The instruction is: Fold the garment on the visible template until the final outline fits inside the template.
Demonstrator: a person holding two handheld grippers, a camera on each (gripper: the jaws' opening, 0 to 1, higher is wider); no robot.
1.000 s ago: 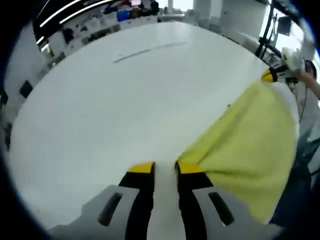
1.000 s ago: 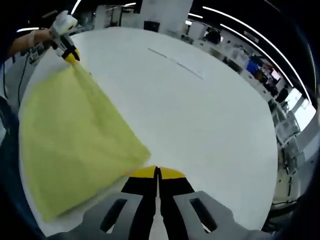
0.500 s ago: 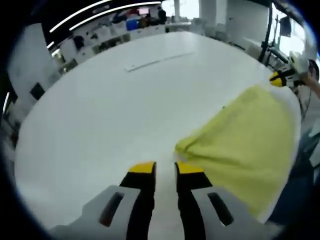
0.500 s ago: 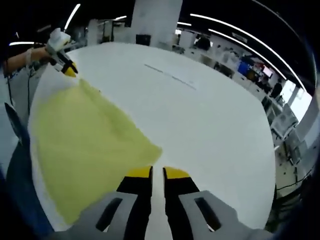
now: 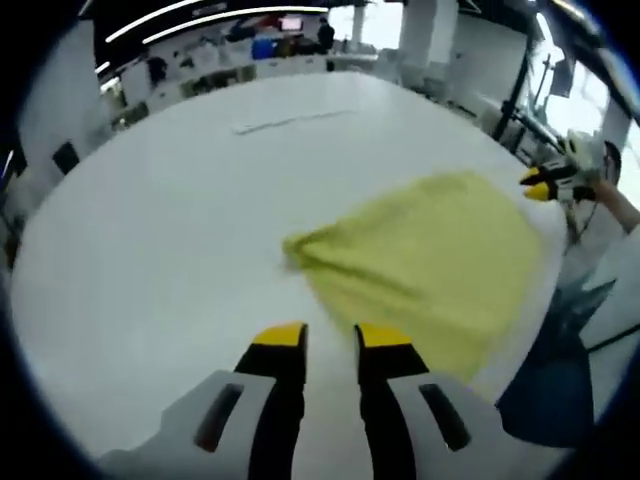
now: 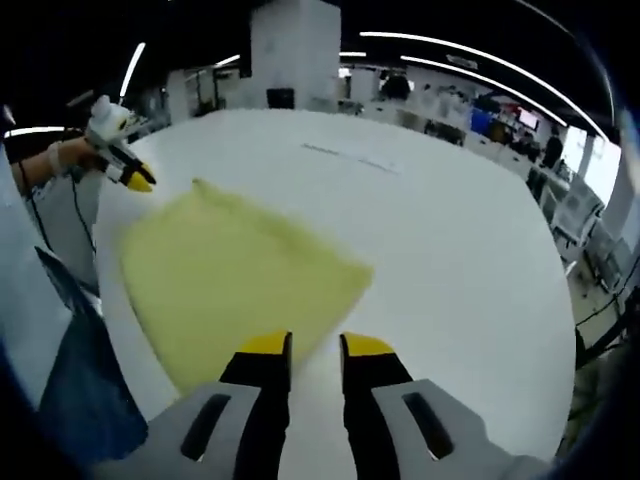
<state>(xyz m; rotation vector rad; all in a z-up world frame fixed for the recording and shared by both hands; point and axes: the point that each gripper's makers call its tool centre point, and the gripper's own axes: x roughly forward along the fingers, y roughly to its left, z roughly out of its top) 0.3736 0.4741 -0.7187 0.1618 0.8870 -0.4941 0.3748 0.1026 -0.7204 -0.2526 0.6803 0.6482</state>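
Lying blurred on the white table (image 5: 150, 230), the yellow garment (image 5: 420, 255) is free of both parted tongs.

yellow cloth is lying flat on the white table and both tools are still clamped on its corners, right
Not quite. The yellow cloth does lie flat on the white table, but both tools are open and off it: the left tool in the left gripper view, the right tool in the right gripper view.

Garment (image 5: 420, 255) edges — motion-blurred.

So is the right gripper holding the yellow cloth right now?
No, the right gripper has its jaws apart with nothing between them, and the yellow cloth lies loose on the white table.
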